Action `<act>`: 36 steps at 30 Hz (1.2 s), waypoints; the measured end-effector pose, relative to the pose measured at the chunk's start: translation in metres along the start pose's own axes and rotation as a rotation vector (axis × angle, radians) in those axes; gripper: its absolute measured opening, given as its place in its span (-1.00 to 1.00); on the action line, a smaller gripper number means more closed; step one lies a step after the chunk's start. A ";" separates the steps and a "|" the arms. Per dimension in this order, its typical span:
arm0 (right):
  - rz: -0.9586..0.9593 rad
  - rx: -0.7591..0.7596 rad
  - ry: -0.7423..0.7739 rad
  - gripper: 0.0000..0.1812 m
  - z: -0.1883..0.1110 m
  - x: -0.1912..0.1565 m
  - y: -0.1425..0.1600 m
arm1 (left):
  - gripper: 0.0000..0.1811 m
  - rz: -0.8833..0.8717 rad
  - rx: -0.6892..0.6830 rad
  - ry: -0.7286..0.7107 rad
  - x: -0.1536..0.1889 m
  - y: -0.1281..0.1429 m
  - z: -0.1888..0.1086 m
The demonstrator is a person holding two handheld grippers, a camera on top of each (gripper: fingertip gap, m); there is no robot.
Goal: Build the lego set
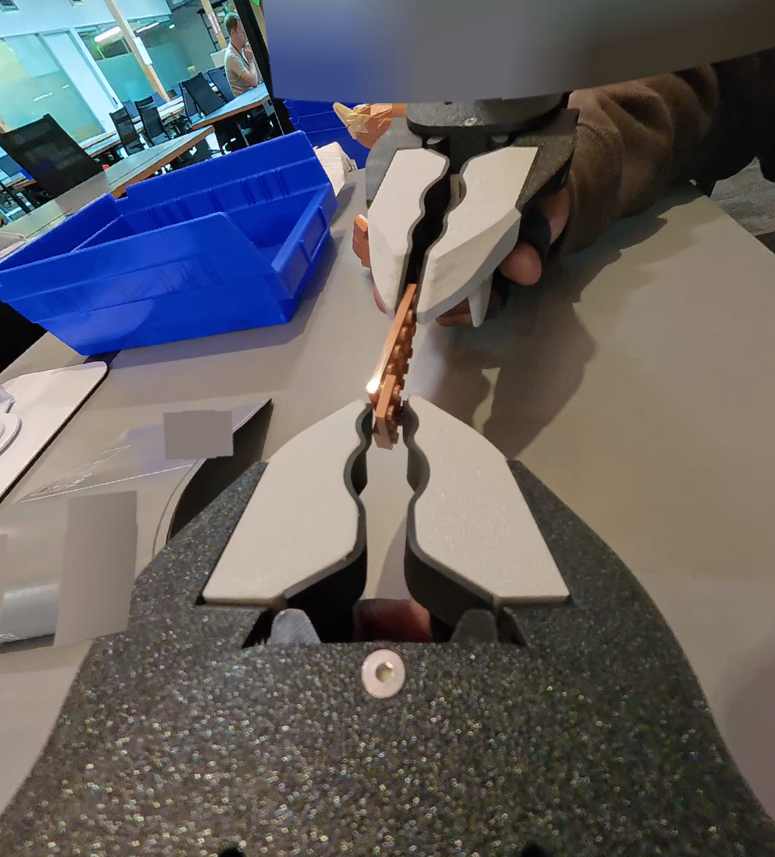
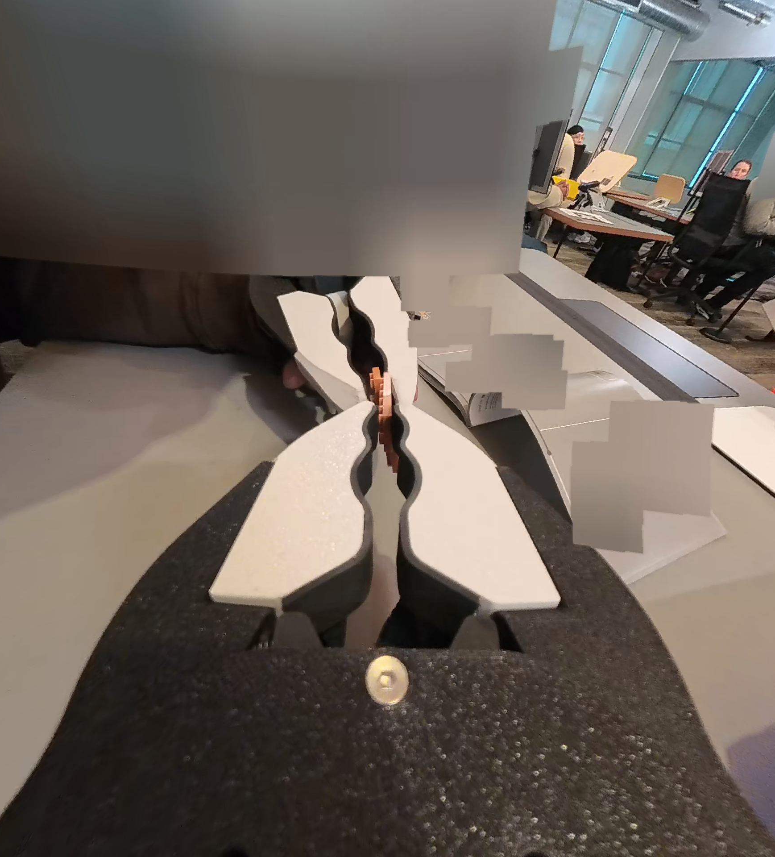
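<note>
In the left wrist view, my left gripper is shut on a small brown Lego plate held on edge at the fingertips. Facing it, my right gripper is shut on the far end of a long brown studded plate. The two plates overlap and touch above the grey table. In the right wrist view, my right gripper grips the brown plate edge-on, and the left gripper meets it tip to tip. Whether the plates are fully pressed together is hidden.
A blue bin stands at the left. An open instruction booklet and a white board lie near the left gripper; the booklet also shows in the right wrist view. A brown Lego build sits behind the right gripper. My two grippers' fingertips are within a few centimetres of each other.
</note>
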State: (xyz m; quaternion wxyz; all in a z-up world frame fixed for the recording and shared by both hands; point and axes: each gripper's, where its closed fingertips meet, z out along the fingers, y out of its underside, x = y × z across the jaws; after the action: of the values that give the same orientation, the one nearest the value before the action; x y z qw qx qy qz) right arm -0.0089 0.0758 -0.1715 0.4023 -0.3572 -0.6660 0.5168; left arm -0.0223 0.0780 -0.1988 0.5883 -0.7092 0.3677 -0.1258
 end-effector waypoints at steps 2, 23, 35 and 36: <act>0.001 0.001 -0.002 -0.95 0.000 0.000 0.000 | -0.87 -0.002 -0.003 -0.002 0.000 0.000 0.000; -0.149 -0.024 -0.006 -0.95 -0.002 -0.006 0.003 | -0.88 0.074 -0.044 -0.011 0.005 0.006 0.004; -0.183 0.048 -0.060 -0.95 -0.006 -0.015 -0.008 | -0.88 0.106 0.003 0.049 0.016 -0.001 0.002; -0.177 0.055 -0.063 -0.95 -0.006 -0.015 -0.009 | -0.89 0.107 0.007 0.049 0.016 -0.001 0.002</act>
State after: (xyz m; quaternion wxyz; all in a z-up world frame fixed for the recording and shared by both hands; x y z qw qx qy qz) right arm 0.0024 0.0629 -0.1641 0.4351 -0.2693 -0.6928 0.5082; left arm -0.0093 0.0691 -0.2022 0.5876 -0.6829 0.4190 -0.1127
